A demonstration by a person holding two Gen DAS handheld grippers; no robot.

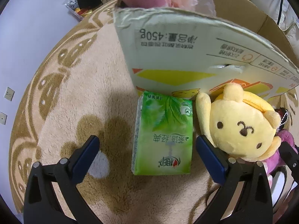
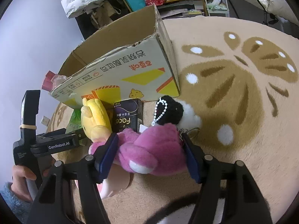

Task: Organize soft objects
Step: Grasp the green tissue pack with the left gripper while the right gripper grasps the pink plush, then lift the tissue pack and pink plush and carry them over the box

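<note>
Straddling pink plush toy (image 2: 149, 149) on rug (image 2: 233, 112), at 6 o'clock from cardboard box (image 2: 130, 71): right gripper (image 2: 151, 155), pads touching fur, not visibly squeezing. Judged light, squashy; grip mid-body. Left gripper (image 1: 147, 156) wide around green tissue pack (image 1: 164, 136).

The left gripper (image 1: 147, 150) has 2 matte black arms, each widening toward the camera and ending in a flat dark-blue pad (image 1: 85, 153). Behind each pad sit 2 round silver pin heads (image 1: 63, 161). The right gripper (image 2: 150, 154) is built the same way: black arms, blue pads (image 2: 107, 156), 2 silver pins per side. Seen from the right wrist, the left tool's black body carries white "GenRobot.AI" lettering (image 2: 58, 146), and a tan rubber band (image 2: 28, 126) wraps its upright black mount. Below that, the hand (image 2: 23, 179) on the handle wears a fuzzy blue-grey sleeve (image 2: 11, 199).
</note>
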